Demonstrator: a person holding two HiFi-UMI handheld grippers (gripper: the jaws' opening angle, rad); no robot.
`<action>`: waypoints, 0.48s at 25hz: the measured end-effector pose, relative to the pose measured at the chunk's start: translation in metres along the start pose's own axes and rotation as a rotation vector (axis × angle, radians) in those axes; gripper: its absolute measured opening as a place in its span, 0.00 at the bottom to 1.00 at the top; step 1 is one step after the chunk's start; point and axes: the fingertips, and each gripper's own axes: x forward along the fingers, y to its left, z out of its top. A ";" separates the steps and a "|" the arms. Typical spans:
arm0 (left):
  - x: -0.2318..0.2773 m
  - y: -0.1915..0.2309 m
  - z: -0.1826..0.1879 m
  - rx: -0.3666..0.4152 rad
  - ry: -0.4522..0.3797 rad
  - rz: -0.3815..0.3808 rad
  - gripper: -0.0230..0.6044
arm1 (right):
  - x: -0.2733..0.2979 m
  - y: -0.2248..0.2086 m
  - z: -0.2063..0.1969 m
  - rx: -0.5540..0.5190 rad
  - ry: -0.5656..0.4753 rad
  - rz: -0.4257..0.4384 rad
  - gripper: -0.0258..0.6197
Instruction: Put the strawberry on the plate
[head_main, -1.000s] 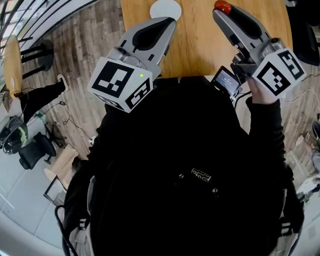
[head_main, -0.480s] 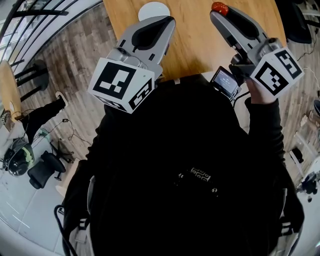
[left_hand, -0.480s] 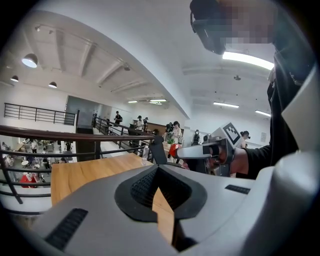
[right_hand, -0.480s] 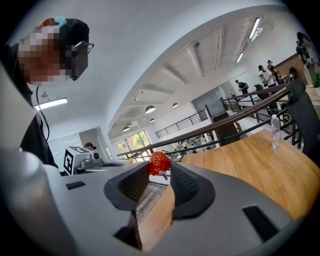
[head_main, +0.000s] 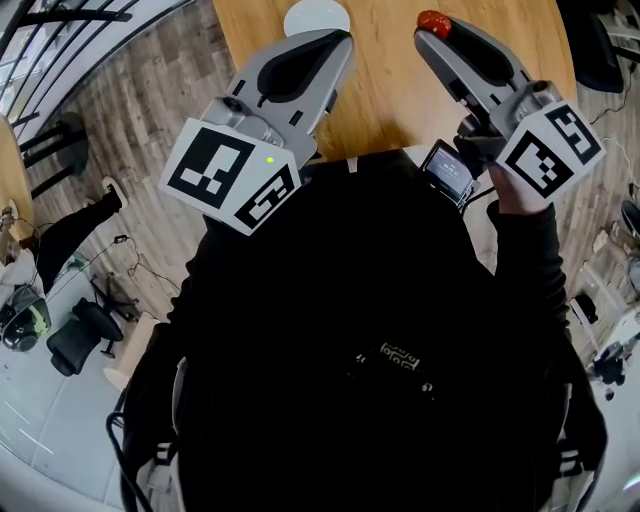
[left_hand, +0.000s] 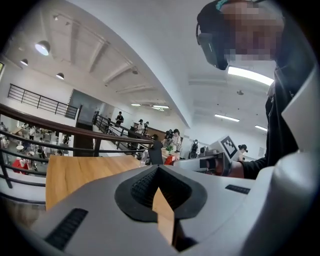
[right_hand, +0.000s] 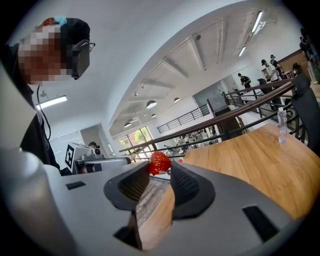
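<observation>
A red strawberry (head_main: 433, 22) (right_hand: 159, 163) is pinched at the tips of my right gripper (head_main: 431, 34) (right_hand: 160, 169), which is shut on it above the wooden table (head_main: 390, 90). A small white round plate (head_main: 316, 18) lies at the table's far side, to the left of the strawberry. Only part of the plate shows at the top edge of the head view. My left gripper (head_main: 338, 42) (left_hand: 158, 169) is held just short of the plate, its jaw tips meeting with nothing between them. The plate does not show in either gripper view.
The person's dark torso fills the lower head view and covers the table's near edge. Wood-plank floor (head_main: 150, 110) and office chairs (head_main: 75, 335) lie to the left. A clear bottle (right_hand: 282, 125) stands on the table's right side, with a railing (right_hand: 235, 112) behind it.
The right gripper with the strawberry has drifted slightly left. The left gripper's marker cube has dropped a little toward the lower left. Both grips look unchanged.
</observation>
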 end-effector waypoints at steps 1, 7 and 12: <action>-0.001 0.001 -0.001 0.002 0.001 0.006 0.03 | 0.001 0.001 0.000 0.002 -0.001 0.005 0.26; -0.013 0.003 0.002 0.013 -0.013 0.045 0.03 | 0.005 0.007 0.001 -0.006 0.023 0.034 0.26; -0.026 0.006 0.012 0.006 -0.014 0.091 0.03 | 0.018 0.027 0.014 -0.034 0.034 0.075 0.26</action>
